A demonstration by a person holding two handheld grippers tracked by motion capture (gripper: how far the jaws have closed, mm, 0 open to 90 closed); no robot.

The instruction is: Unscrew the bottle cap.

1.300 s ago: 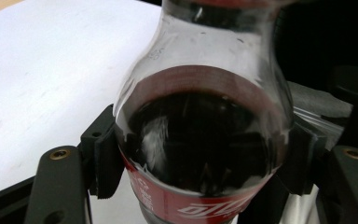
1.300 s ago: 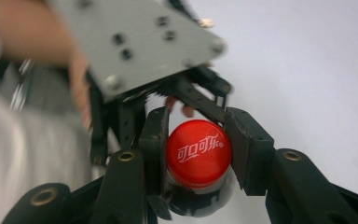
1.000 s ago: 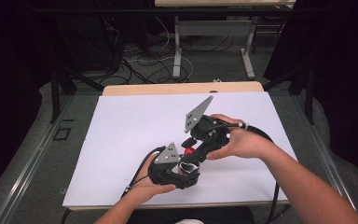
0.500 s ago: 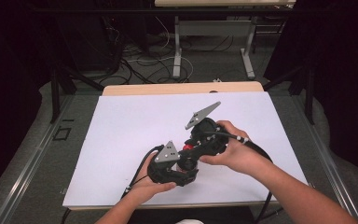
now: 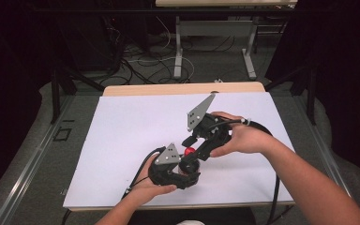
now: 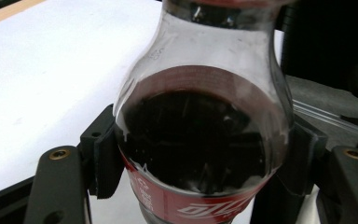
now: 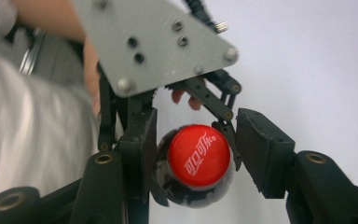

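Bottle [image 6: 200, 140] x1, red cap [image 7: 198, 156] x1: left gripper [image 5: 176, 171] fingers clamp body; right gripper [image 7: 193, 144] fingers straddle cap, slightly apart.

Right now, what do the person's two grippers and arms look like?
Both grippers, left gripper and right gripper, are black linkage frames with brass-coloured pivot screws and blocky black fingers. Each carries a grey three-cornered plate with dark screw heads, and a black cable trails from each. The forearms are bare; a white garment shows by the left gripper.
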